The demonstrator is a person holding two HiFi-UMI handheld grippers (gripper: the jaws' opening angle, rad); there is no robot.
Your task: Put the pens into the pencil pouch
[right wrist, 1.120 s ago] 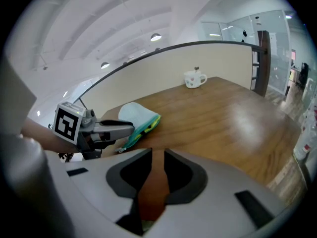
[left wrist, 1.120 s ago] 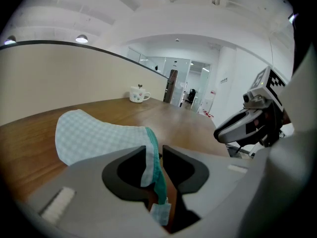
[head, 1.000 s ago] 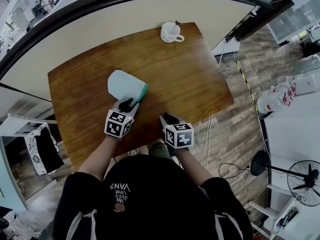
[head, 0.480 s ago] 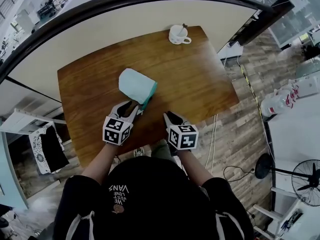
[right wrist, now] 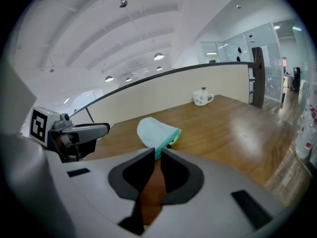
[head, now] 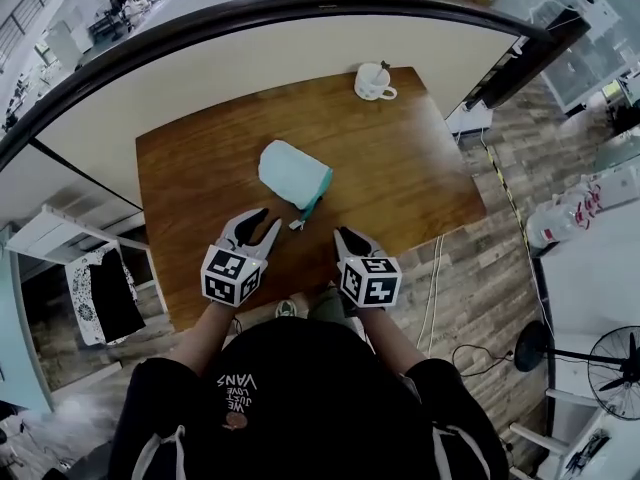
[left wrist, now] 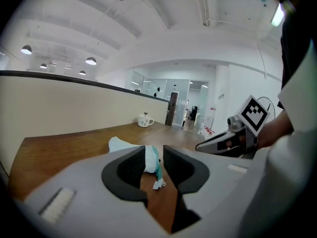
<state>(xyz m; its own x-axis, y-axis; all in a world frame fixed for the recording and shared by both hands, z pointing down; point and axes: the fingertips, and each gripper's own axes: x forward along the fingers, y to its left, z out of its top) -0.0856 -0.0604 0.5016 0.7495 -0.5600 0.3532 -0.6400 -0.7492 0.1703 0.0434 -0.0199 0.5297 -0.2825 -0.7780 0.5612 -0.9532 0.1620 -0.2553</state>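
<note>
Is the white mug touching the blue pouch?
No, the mug stands near the table's far edge, well apart from the pouch.

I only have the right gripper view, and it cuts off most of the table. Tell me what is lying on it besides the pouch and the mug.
Observer: Nothing else. In the head view the table bears only the pencil pouch and the mug, and no loose pen shows.
Operator: Report the left gripper's jaws.
Observer: In the left gripper view the left gripper has its jaws apart with nothing between them. The pouch lies beyond them on the wood.
Operator: Locate the zip pull.
Observer: A small white zip pull rests on the wood at the pouch's teal end, the end nearer the left gripper, and nothing touches it.
</note>
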